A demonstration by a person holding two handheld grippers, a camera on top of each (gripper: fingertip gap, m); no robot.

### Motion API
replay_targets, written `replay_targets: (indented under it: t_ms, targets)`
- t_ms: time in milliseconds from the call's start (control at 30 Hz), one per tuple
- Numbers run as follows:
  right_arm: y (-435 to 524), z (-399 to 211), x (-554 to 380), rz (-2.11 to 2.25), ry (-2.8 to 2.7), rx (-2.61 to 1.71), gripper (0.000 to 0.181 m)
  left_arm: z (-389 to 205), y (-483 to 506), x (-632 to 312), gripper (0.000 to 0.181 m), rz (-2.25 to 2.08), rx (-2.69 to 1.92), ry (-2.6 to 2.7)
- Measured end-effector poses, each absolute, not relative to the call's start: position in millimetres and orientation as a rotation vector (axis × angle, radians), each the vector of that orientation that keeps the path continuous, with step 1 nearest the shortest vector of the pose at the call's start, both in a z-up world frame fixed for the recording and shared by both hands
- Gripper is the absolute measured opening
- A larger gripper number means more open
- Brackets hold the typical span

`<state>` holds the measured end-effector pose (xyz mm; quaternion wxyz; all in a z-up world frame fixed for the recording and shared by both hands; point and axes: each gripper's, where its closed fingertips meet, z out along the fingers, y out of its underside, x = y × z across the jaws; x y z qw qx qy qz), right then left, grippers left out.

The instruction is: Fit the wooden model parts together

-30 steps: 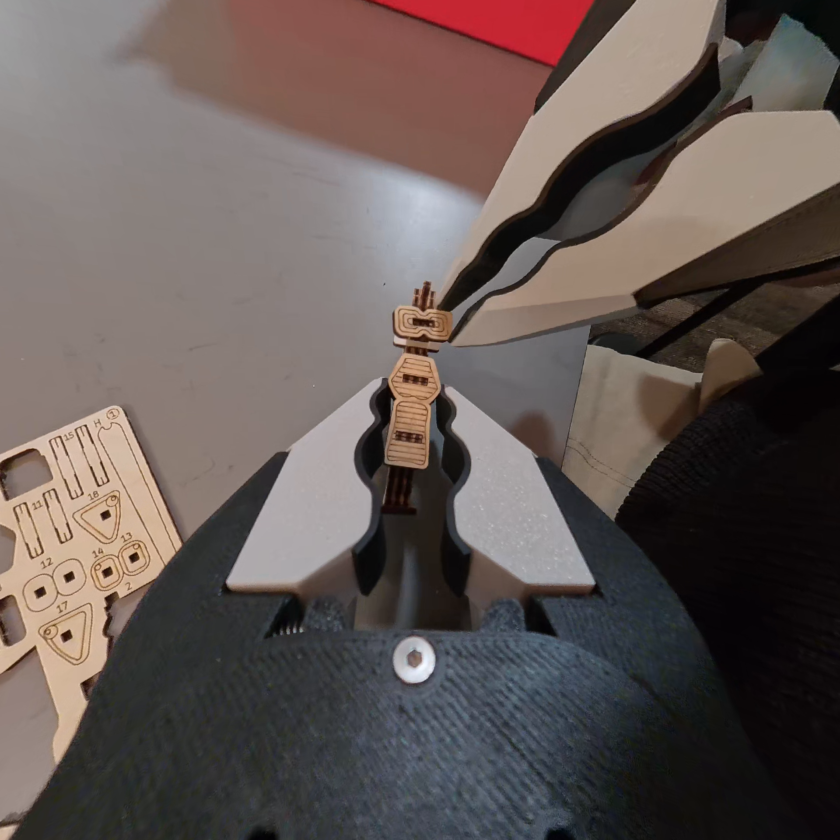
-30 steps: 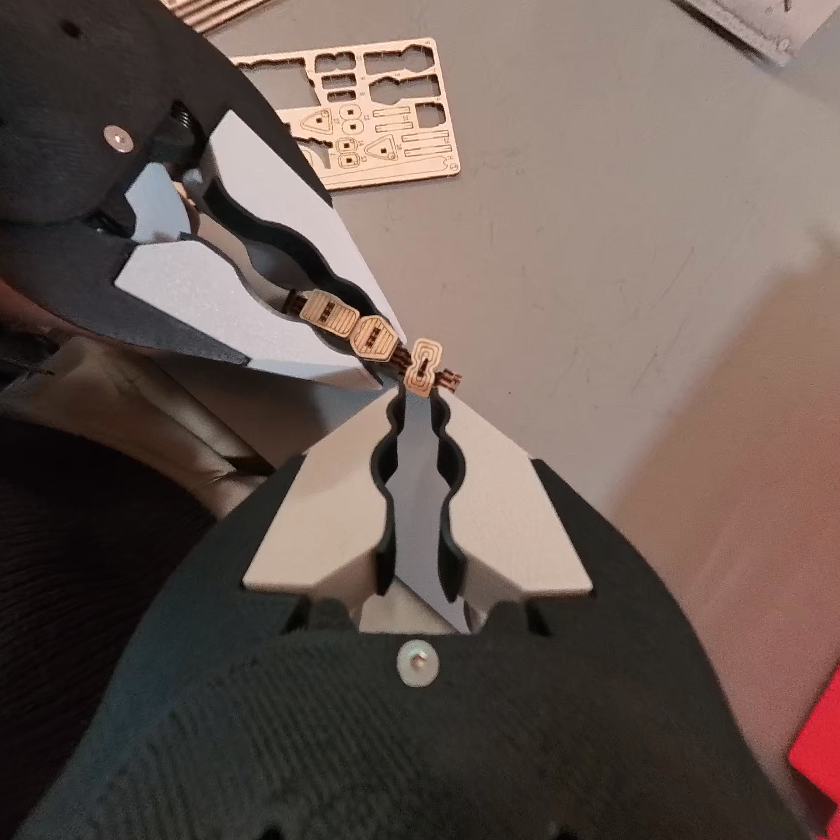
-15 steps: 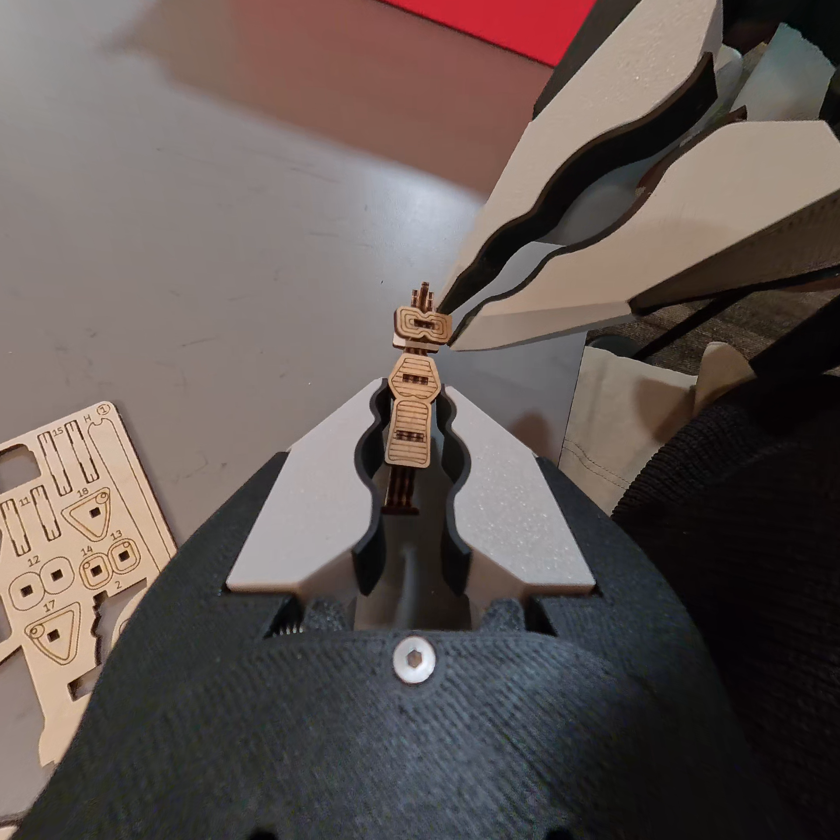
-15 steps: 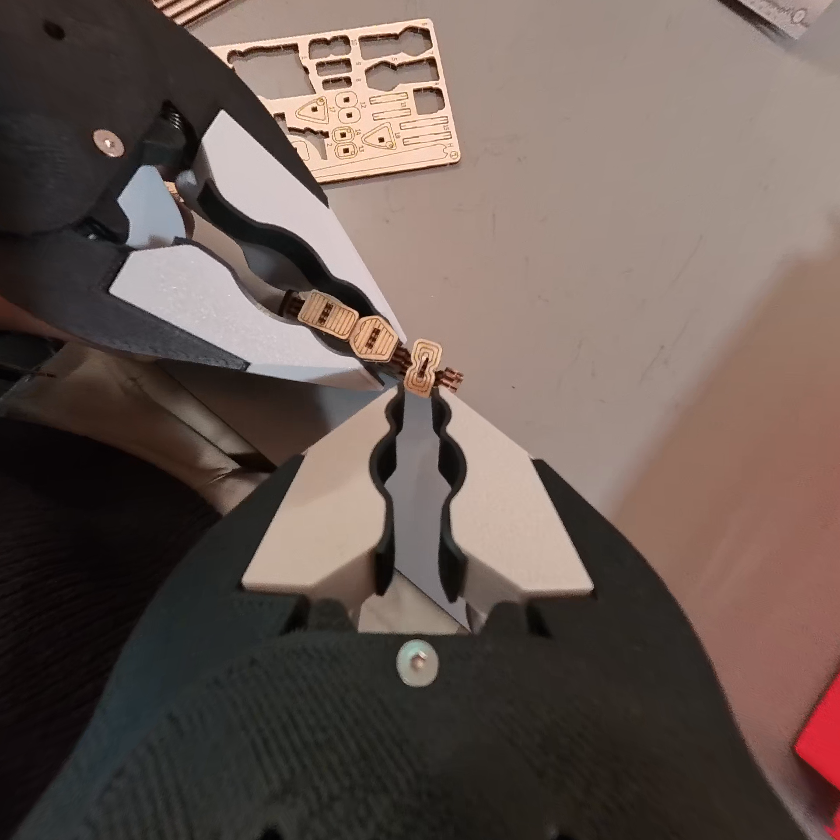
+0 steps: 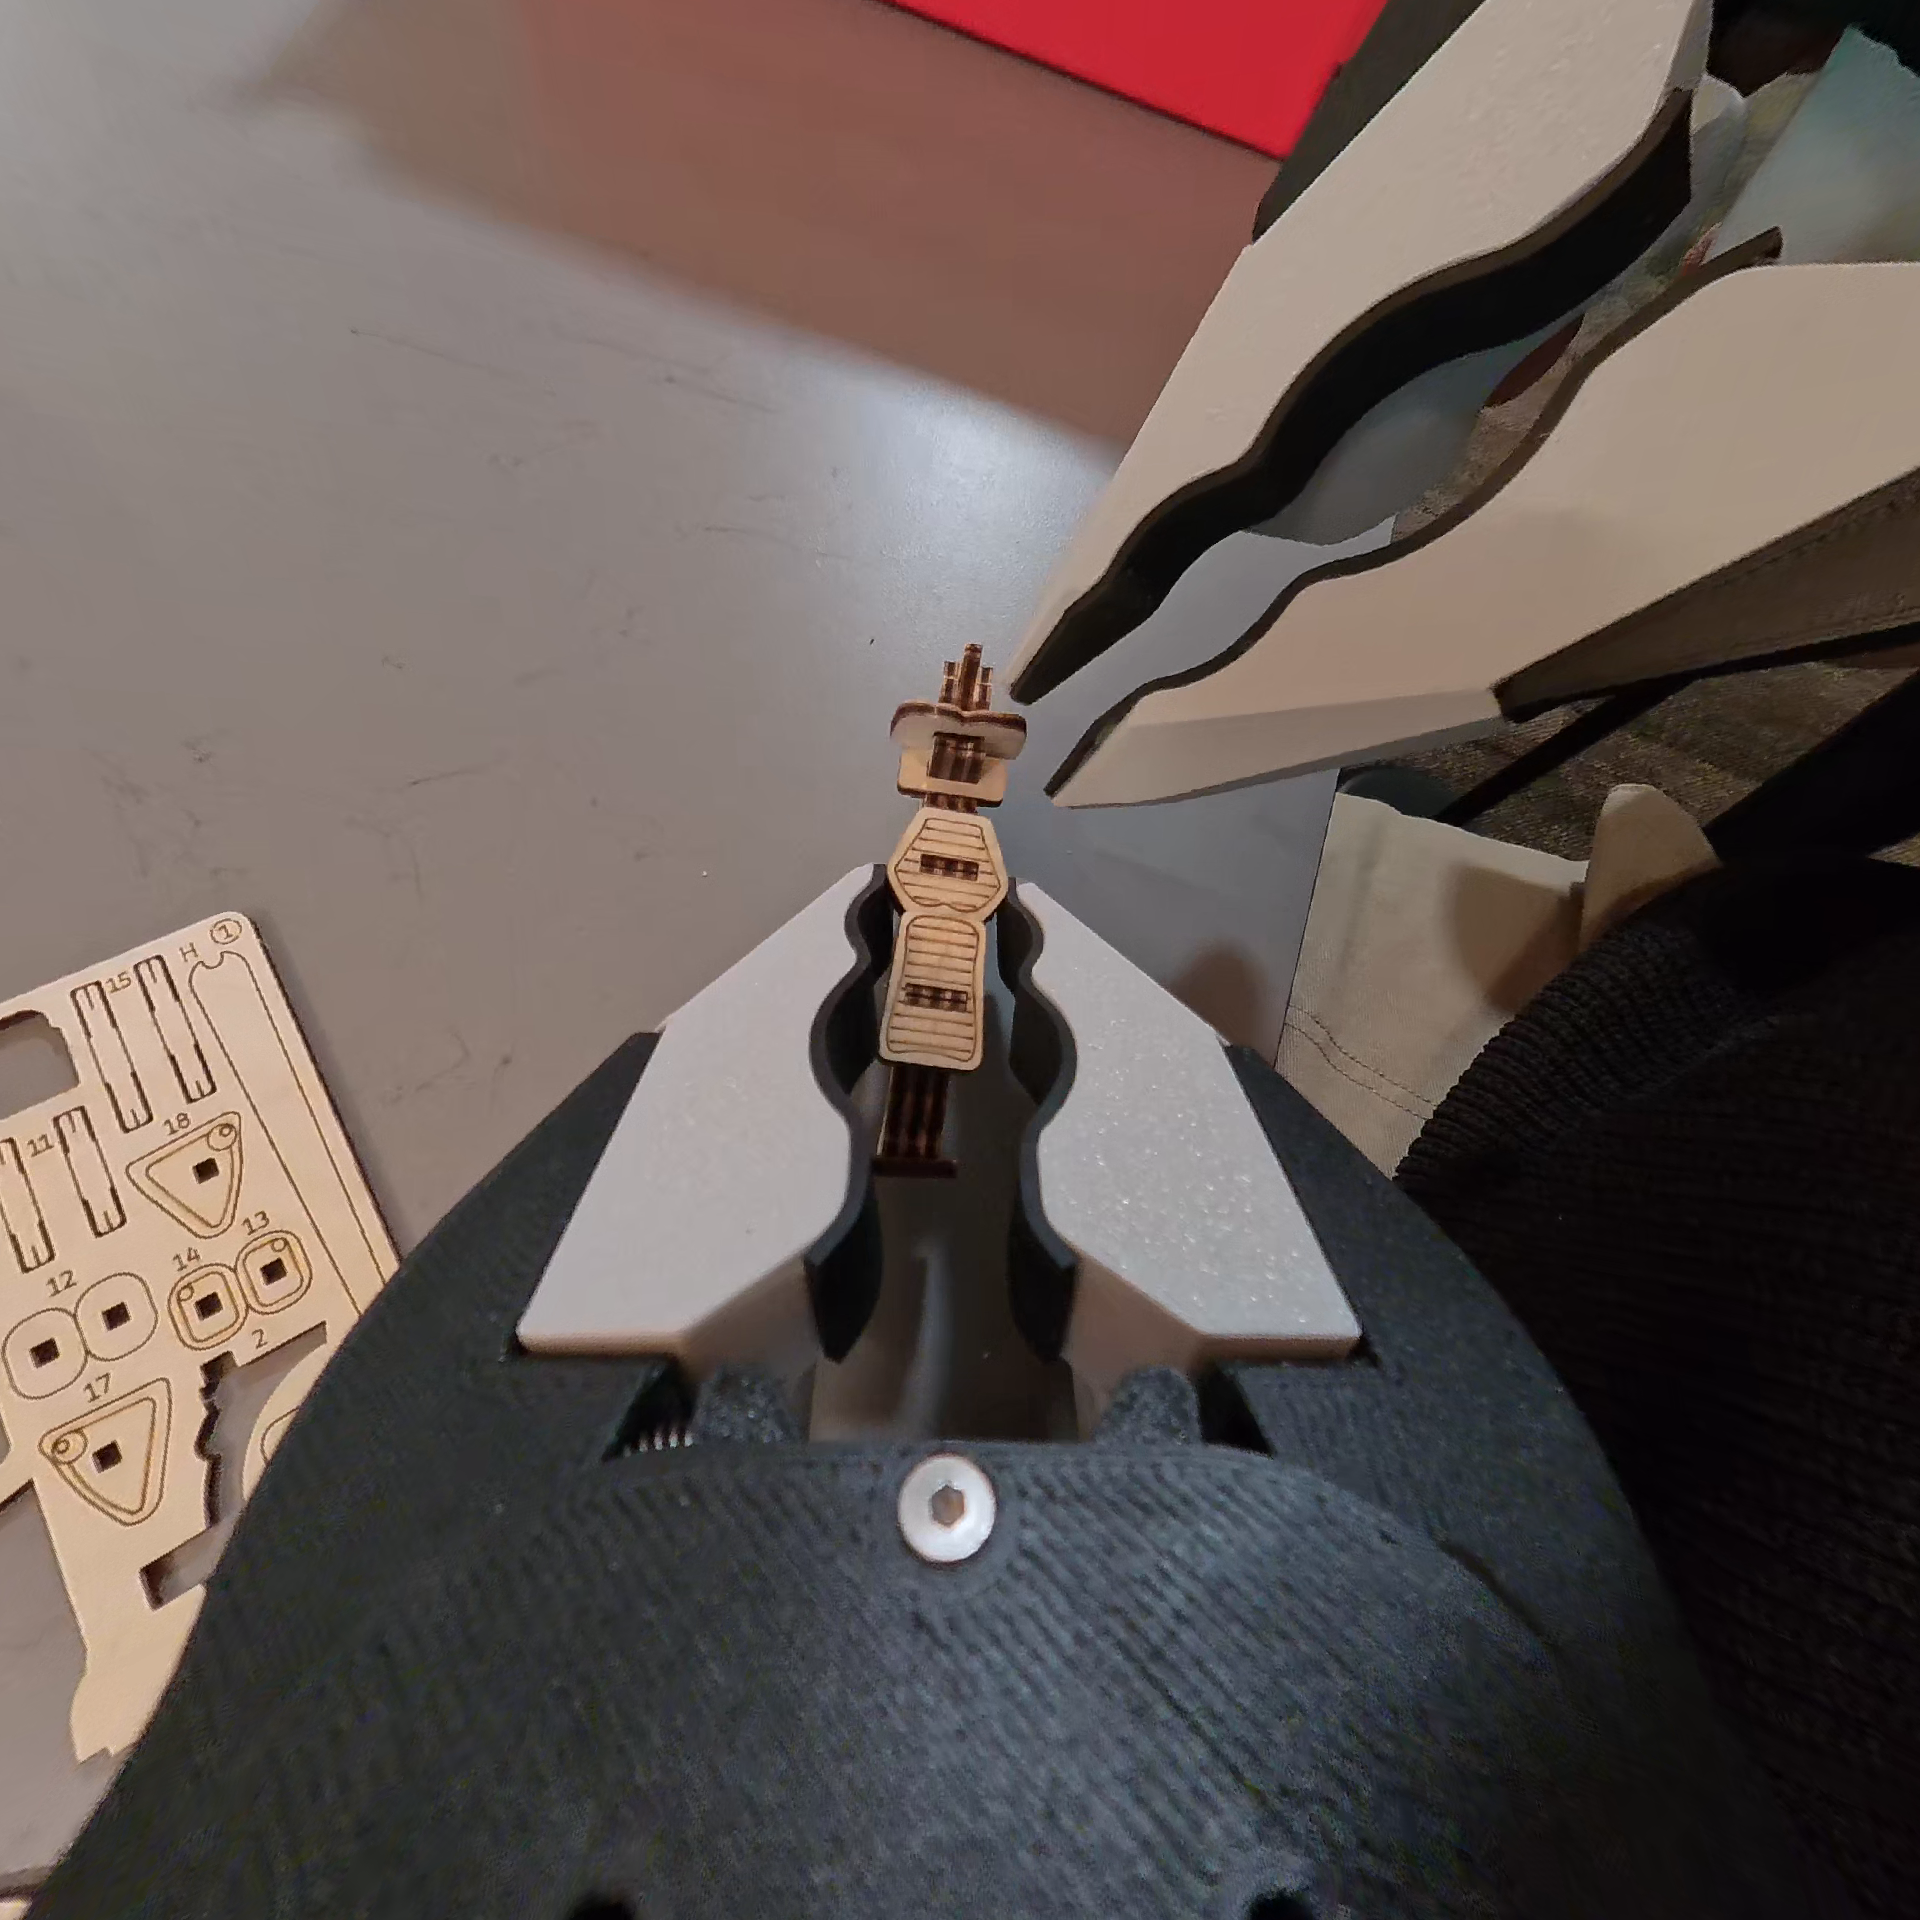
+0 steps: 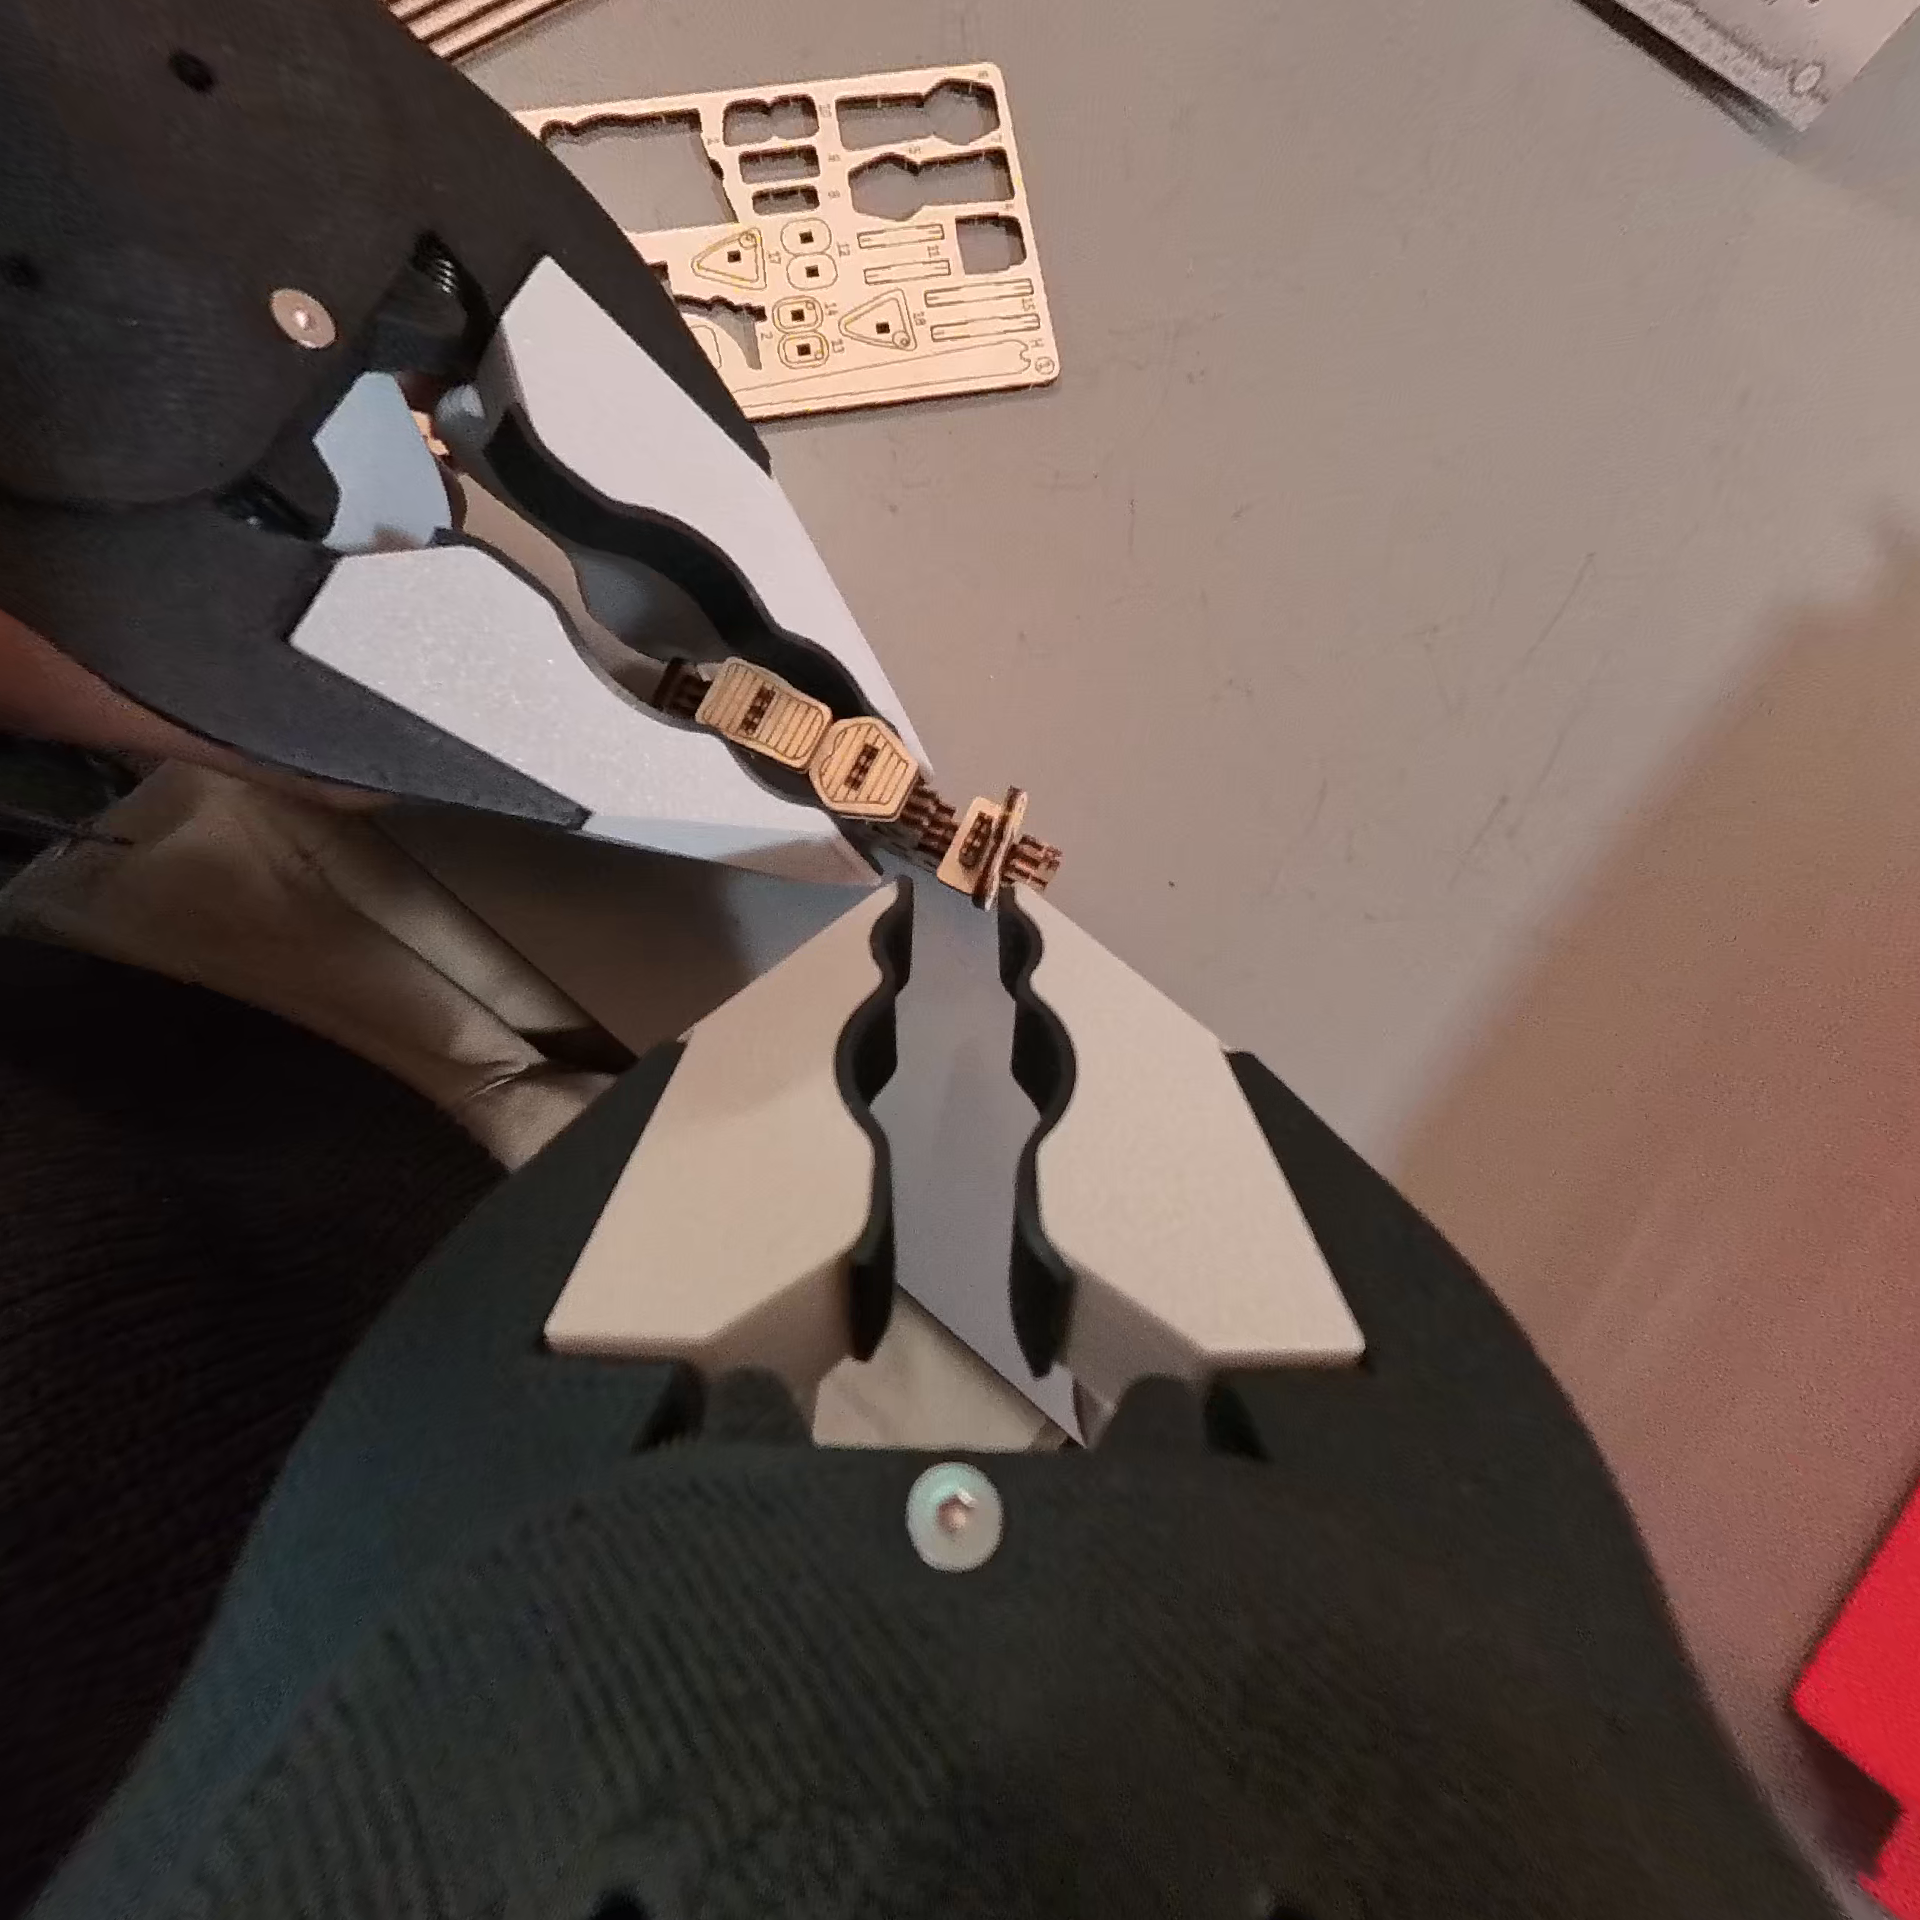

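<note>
left claw [image 5: 940,904] pinching wooden model stack [image 5: 935,977] above the tabletop [image 5: 416,520] | right claw [image 6: 956,894] spread, tips just beside top plate [image 6: 982,836] at 12 o'clock | risk: plate sits tilted; an off-axis push could jam or snap the slats

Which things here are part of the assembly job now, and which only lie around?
In use:
- wooden model assembly
- its top piece
- left gripper
- right gripper

Lying about:
- wooden parts sheet
- red sheet
- grey table
</note>
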<state>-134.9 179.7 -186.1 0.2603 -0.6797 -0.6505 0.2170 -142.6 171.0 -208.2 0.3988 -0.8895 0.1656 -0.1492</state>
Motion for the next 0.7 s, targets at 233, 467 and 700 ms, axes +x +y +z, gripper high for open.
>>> replay_targets:
  t_ms: [233, 467, 700]
  targets:
    - [181.7, -175.7, -134.0, 0.637, -1.742, -1.8, 0.008, -208.8, 171.0, -143.4, 0.019, -0.383, -2.254, 0.414]
    - [182.4, -189.3, -134.6, 0.616, -1.752, -1.81, 0.007, -208.0, 171.1, -142.3, 0.019, -0.39, -2.249, 0.412]
    - [184.2, -189.2, -136.3, 0.574, -1.756, -1.778, 0.003, -208.5, 171.3, -142.3, 0.019, -0.393, -2.251, 0.41]
